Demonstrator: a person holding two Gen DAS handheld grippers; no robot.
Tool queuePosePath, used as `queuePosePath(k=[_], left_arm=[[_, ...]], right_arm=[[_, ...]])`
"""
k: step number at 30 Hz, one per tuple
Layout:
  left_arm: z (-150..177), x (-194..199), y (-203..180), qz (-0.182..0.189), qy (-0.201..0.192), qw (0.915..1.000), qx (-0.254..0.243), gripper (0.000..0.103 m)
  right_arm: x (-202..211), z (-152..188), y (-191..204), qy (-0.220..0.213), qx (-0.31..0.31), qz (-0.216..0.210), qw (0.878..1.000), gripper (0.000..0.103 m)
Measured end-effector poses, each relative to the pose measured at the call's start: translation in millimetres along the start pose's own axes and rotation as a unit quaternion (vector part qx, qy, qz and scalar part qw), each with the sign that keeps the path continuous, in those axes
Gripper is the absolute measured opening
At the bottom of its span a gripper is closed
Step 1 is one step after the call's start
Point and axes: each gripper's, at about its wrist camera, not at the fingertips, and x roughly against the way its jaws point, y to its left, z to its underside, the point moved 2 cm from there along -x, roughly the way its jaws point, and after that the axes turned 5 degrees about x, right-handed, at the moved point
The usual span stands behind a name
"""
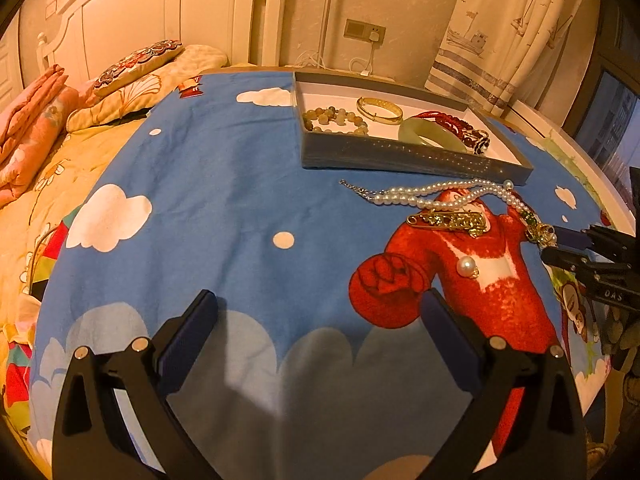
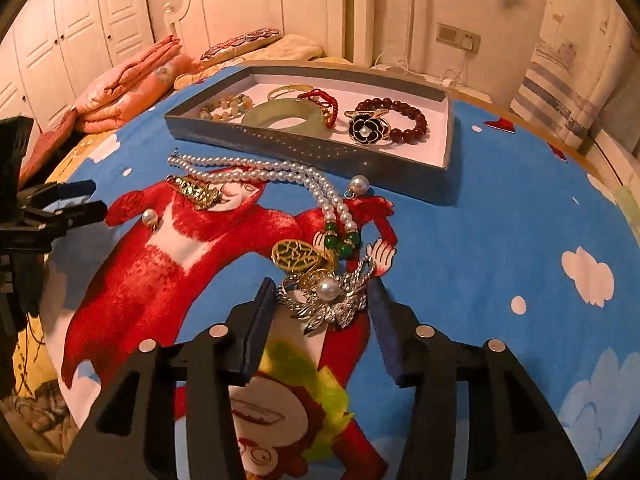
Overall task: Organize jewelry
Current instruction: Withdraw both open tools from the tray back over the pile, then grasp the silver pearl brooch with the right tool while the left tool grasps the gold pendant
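Observation:
A grey jewelry tray [image 1: 400,158] [image 2: 304,152] sits at the back of a round table with a blue cartoon cloth; it holds bead bracelets, a gold bangle [image 1: 379,110], a jade bangle [image 2: 286,115] and a black flower brooch [image 2: 366,130]. In front lie a pearl necklace [image 2: 260,168] [image 1: 436,194], a gold clip [image 2: 196,192], a pearl earring [image 1: 468,267] and a silver pearl brooch [image 2: 330,296]. My right gripper [image 2: 322,292] is open, its fingers either side of the silver brooch. My left gripper [image 1: 320,312] is open and empty over bare cloth.
A bed with pink quilts [image 2: 128,84] and pillows [image 1: 138,66] lies beyond the table on the left. A curtain [image 1: 500,32] and wall socket [image 1: 365,32] are behind. The table edge [image 1: 600,184] curves close on the right.

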Motion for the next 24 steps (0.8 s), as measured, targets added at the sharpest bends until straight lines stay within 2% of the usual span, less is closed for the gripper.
queuePosePath(k=[6, 11, 17, 24], left_arm=[[-0.7, -0.4, -1.3, -0.004, 0.001, 1.0000, -0.003, 0.100], [-0.7, -1.1, -4.2, -0.015, 0.002, 0.9998, -0.010, 0.100], [2.6, 6.0, -22.0, -0.046, -0.018, 0.9974, -0.054, 0.100], [12.1, 9.3, -68.4, 0.005, -0.018, 0.9959, -0.089, 0.100]], right_arm=[[20.8, 21.3, -2.9, -0.009, 0.004, 0.002, 1.000, 0.046], [34.4, 35.4, -14.9, -0.022, -0.021, 0.011, 0.999, 0.046], [42.7, 37.7, -27.2, -0.046, -0.054, 0.012, 0.997, 0.046], [45.4, 39.4, -28.8, -0.057, -0.062, 0.009, 0.996, 0.046]])
